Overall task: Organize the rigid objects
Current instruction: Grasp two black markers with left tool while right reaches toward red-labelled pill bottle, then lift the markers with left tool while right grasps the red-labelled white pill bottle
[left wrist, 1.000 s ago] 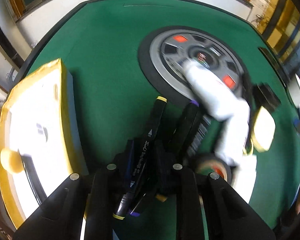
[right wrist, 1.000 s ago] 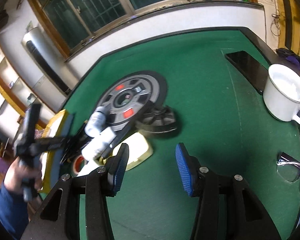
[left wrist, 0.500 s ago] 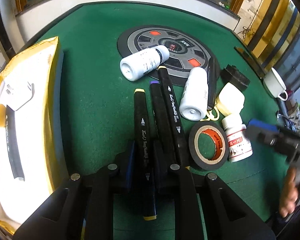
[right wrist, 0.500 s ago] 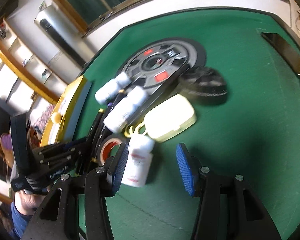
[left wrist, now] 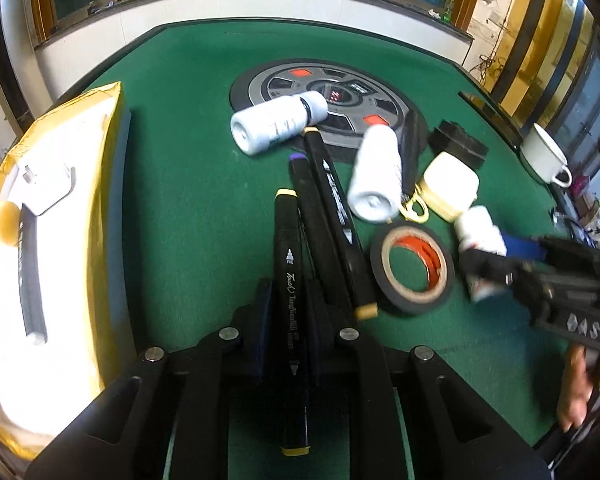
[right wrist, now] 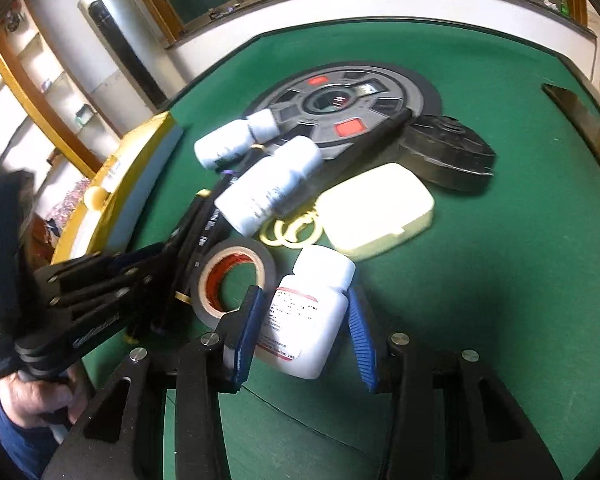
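Observation:
My left gripper (left wrist: pixel 288 300) is shut on a black marker with yellow caps (left wrist: pixel 289 264) that points away from me. Two more black markers (left wrist: pixel 332 216) lie beside it on the green table. My right gripper (right wrist: pixel 302 320) is open, with its blue pads on either side of a small white pill bottle with a red-edged label (right wrist: pixel 308 316) that lies on the felt. The bottle also shows in the left wrist view (left wrist: pixel 480 236). A black tape roll (right wrist: pixel 232 276) lies just left of it.
Two larger white bottles (left wrist: pixel 276 122) (left wrist: pixel 374 172) lie near a round grey and black disc (left wrist: pixel 332 92). A cream case (right wrist: pixel 376 212), yellow-handled scissors (right wrist: pixel 292 228) and a black lid (right wrist: pixel 448 152) lie behind. A yellow-edged box (left wrist: pixel 60 216) stands at left. A white mug (left wrist: pixel 544 154) stands far right.
My left gripper pulled back with the marker, so the whole clutter came into view. My right gripper swung down and left and now has its open pads around the small pill bottle.

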A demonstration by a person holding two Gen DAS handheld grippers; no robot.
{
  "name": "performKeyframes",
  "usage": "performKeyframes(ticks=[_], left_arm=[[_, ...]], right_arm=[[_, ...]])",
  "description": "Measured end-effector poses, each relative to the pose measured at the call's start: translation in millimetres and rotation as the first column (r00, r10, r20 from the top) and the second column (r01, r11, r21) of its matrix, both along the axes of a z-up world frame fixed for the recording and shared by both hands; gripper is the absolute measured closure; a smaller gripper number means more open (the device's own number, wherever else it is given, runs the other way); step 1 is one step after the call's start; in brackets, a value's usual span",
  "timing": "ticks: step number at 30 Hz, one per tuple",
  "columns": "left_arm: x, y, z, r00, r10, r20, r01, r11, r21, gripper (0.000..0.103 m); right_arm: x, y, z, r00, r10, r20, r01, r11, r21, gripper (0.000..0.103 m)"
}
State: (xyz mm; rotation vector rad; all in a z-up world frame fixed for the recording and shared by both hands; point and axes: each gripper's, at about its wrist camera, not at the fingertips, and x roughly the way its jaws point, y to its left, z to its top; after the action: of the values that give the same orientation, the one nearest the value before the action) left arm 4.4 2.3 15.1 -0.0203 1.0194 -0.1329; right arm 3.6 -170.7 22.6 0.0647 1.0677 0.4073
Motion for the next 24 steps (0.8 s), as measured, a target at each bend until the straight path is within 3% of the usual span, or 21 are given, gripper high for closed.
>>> performKeyframes(ticks=[2,13,16,18,24], left_arm=[[0,-2,0,1.000,-0.001,0.004,0.001,1.000,0.013,0.090],[-1,-9,-2,0.999,0.017,0.035,-0.019,0.997,0.069,0.089],[-2,-10,-3,0.999,0.014,0.049,-0.018,0.996,0.083,0.089],[-3,-11,-3,0.998,0.016,0.059,-0.021,0.996,0.089,0.089],[-7,-7,-2,0.997,0.040,0.060,-0.043,0.998,0.050,0.090]], right_arm=[[-2,1,2,1.000,0.000,0.024,0.002,0.998,-0.062,0.065],[-16,18,3,0.992,0.068,0.108,-0.042,0.975,-0.219,0.065],[-17,19,1,0.992,0.061,0.110,-0.034,0.973,-0.230,0.065],[-12,19,-7,0.998,0.052,0.044,-0.041,0.975,-0.217,0.069],[-13,15,3,0.996,0.058,0.064,-0.044,0.980,-0.194,0.072]])
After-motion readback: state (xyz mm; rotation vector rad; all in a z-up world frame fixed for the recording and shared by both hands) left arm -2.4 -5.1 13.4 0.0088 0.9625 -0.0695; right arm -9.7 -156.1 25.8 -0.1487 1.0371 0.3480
